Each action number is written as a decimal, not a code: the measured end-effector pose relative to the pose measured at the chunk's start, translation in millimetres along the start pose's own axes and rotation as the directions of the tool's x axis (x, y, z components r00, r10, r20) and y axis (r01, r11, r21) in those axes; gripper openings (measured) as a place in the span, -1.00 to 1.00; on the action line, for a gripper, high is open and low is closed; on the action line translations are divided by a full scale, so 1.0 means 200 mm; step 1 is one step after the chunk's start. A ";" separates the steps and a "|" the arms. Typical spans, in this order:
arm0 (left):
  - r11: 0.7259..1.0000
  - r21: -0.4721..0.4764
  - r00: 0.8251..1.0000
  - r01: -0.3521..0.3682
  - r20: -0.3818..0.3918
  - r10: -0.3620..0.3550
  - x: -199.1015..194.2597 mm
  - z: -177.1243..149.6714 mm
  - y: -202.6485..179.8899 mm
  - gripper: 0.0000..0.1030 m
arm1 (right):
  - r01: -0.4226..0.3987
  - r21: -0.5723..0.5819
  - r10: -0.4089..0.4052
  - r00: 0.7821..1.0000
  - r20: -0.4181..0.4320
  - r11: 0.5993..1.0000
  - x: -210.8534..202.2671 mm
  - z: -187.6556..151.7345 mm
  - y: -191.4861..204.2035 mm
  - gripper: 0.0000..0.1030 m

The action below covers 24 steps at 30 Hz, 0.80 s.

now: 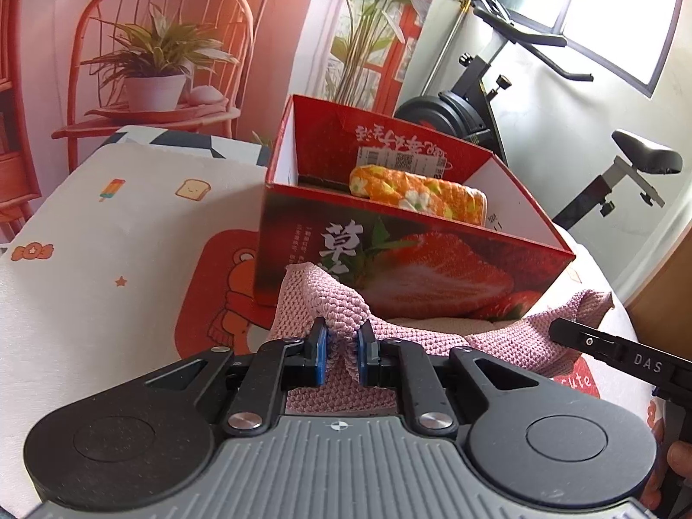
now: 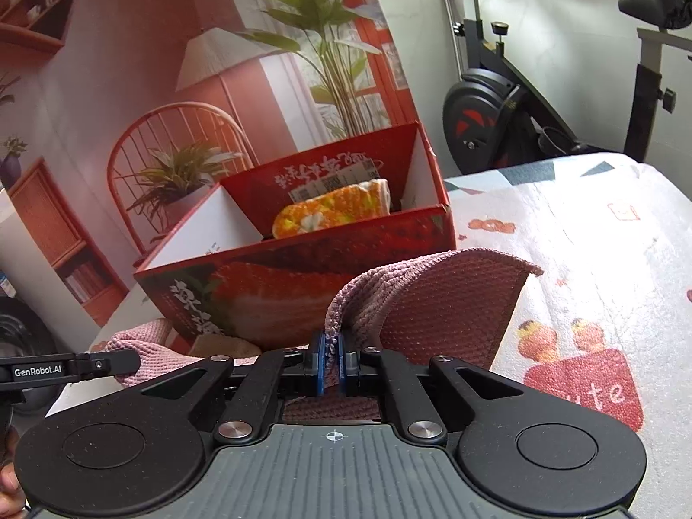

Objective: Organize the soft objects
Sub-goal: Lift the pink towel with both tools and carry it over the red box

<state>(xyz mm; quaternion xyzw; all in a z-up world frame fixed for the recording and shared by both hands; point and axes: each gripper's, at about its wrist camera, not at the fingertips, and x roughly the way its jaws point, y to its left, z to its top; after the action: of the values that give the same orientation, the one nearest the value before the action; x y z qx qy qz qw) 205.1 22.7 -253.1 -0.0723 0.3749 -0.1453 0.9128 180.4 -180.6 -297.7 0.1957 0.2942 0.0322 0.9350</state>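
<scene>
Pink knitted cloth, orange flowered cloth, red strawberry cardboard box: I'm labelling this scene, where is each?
Pink knitted cloth (image 1: pixel 333 298): left wrist view, raised fold above the fingers.
Orange flowered cloth (image 1: pixel 415 192): left wrist view, top surface.
Red strawberry cardboard box (image 2: pixel 277 289): right wrist view, front wall.

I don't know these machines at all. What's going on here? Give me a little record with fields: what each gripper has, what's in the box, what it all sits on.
left gripper: shut on one end of the pink knitted cloth
right gripper: shut on the other end of the same cloth
cloth: hangs between both grippers, in front of the box
strawberry box: open top, red
in the box: orange flowered cloth, folded
surface: cartoon-print cover
behind: exercise bike
</scene>
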 end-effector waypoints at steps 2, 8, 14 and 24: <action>1.000 0.001 1.000 -0.001 0.015 0.001 -0.02 0.00 0.00 -0.72 | -0.007 -0.013 0.007 1.000 0.013 1.000 -0.02 0.01 0.02 -0.90; 1.000 0.002 0.995 0.001 0.096 -0.001 -0.11 0.06 -0.01 -0.72 | -0.038 -0.041 0.041 0.997 0.065 0.998 -0.09 0.09 0.07 -0.90; 0.999 0.041 0.982 0.001 0.188 -0.009 -0.18 0.18 -0.05 -0.72 | -0.056 -0.096 0.066 0.991 0.112 0.994 -0.13 0.23 0.12 -0.90; 0.991 0.132 0.967 0.013 0.249 -0.045 -0.10 0.45 -0.17 -0.72 | -0.008 -0.175 0.038 0.985 0.171 0.984 -0.07 0.50 0.13 -0.90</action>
<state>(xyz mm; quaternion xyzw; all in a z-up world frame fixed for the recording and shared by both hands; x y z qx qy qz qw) 248.0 -1.3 -167.7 -0.0365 0.2446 -0.1723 0.9535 225.9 -194.4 -206.0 0.1186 0.2054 0.0515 0.9701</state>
